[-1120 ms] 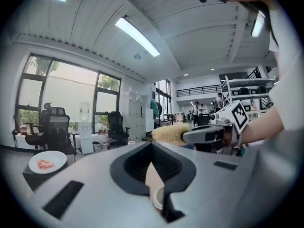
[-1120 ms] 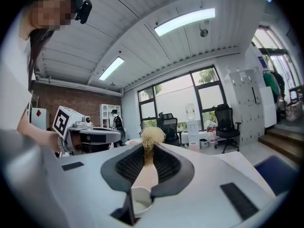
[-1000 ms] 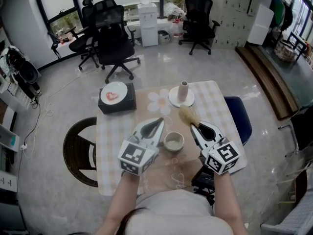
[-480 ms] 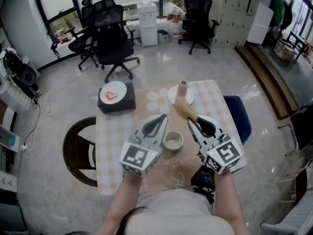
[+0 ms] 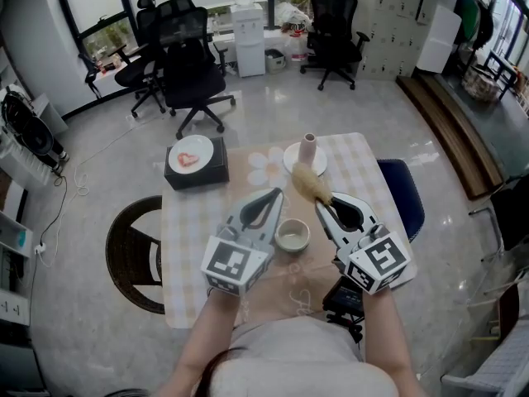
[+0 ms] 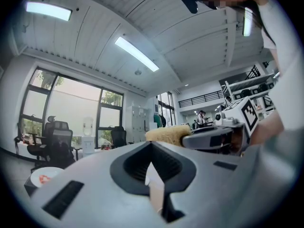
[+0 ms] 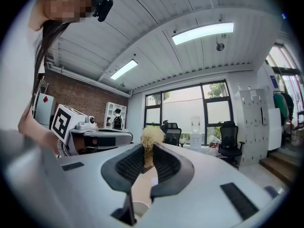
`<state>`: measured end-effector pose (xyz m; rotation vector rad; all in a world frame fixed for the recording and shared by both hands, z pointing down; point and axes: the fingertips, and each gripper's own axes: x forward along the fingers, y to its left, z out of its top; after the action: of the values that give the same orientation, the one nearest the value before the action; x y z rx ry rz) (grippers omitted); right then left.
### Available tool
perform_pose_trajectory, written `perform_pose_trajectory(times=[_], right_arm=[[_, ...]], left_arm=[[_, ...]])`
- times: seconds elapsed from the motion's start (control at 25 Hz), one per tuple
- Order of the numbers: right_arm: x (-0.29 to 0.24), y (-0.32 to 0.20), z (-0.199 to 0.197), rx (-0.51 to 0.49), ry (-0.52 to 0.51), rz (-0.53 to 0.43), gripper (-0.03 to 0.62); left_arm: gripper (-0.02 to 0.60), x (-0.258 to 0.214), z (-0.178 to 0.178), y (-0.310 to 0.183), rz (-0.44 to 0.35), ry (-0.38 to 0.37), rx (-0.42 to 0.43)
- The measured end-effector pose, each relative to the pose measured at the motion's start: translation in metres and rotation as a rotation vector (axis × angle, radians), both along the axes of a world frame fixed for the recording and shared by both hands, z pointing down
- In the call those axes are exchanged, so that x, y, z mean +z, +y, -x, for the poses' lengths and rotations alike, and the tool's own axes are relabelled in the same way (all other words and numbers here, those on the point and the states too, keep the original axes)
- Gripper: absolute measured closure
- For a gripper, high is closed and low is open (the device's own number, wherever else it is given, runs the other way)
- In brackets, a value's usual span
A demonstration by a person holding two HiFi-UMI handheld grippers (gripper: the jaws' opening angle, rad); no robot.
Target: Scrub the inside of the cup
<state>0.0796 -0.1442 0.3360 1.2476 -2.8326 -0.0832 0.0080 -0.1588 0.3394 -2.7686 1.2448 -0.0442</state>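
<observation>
A small pale cup (image 5: 293,235) stands upright on the checked table (image 5: 190,222), between my two grippers. My right gripper (image 5: 319,206) is just right of the cup and is shut on the handle of a brush. The brush's tan bristly head (image 5: 307,183) points away from me, above and beyond the cup. In the right gripper view the brush head (image 7: 152,136) sticks up past the closed jaws of the right gripper (image 7: 147,152). My left gripper (image 5: 274,194) lies just left of the cup, apart from it and shut on nothing. The left gripper (image 6: 151,145) shows its jaws meeting at the tip.
A pale vase (image 5: 307,149) stands on a white plate (image 5: 292,165) at the table's far side. A black box (image 5: 198,176) carrying a red-marked plate (image 5: 194,154) sits far left. A blue chair (image 5: 405,193) is on the right, a round brown chair (image 5: 128,255) on the left.
My right gripper has drifted slightly left and forward, carrying the brush head farther from me, toward the vase's plate. My left gripper has edged forward a little. The cup has not moved.
</observation>
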Motion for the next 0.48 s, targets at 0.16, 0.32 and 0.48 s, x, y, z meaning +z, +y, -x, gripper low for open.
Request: perform_pose_trajectory(times=[0.16,0.32,0.48], right_arm=[[-0.0024,0.0035,0.0000,-0.001,-0.004,-0.002,0.542],[-0.0051,0.0051,-0.0022,-0.001,-0.027,0.002,0.542],[-0.0081,0.0085,-0.0022,-0.008,-0.029,-0.001,0.542]], left_arm=[[0.571,0.0006,0.0018,0.0018,0.004,0.001,-0.003],[0.571,-0.0017,0.0017,0.0018,0.009,0.007,-0.005],[0.571,-0.0064,0.0013,0.0011,0.018,0.021,-0.017]])
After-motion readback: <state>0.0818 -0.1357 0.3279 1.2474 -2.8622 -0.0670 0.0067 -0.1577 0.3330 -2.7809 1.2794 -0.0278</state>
